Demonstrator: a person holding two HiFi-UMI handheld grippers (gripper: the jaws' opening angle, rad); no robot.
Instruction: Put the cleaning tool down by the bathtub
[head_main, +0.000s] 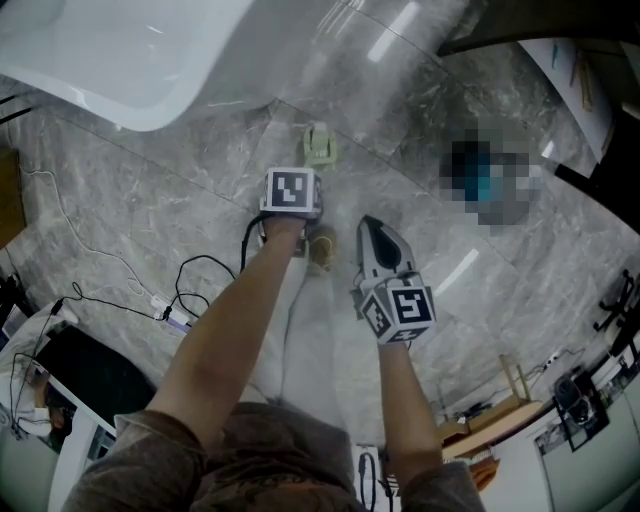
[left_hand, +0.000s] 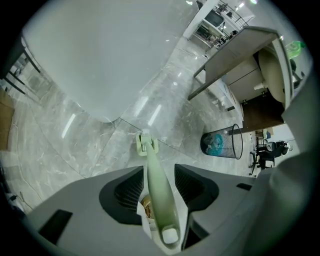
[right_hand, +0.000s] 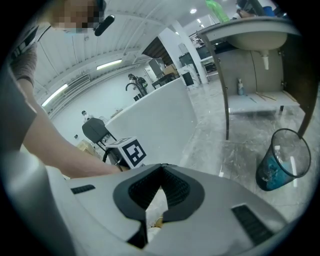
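Note:
The cleaning tool is a pale green brush with a long handle. Its head is down at the grey marble floor, close to the foot of the white bathtub. My left gripper stands open with the handle lying between its jaws, and there is a gap on the right side. In the head view the left gripper hides the handle under its marker cube. My right gripper hovers a little to the right, shut with nothing in it. Its pads meet at the tips.
A black mesh waste bin with blue content stands on the floor to the right. Beyond it is a vanity with a sink. Cables trail over the floor at the left. My legs and a foot are below the grippers.

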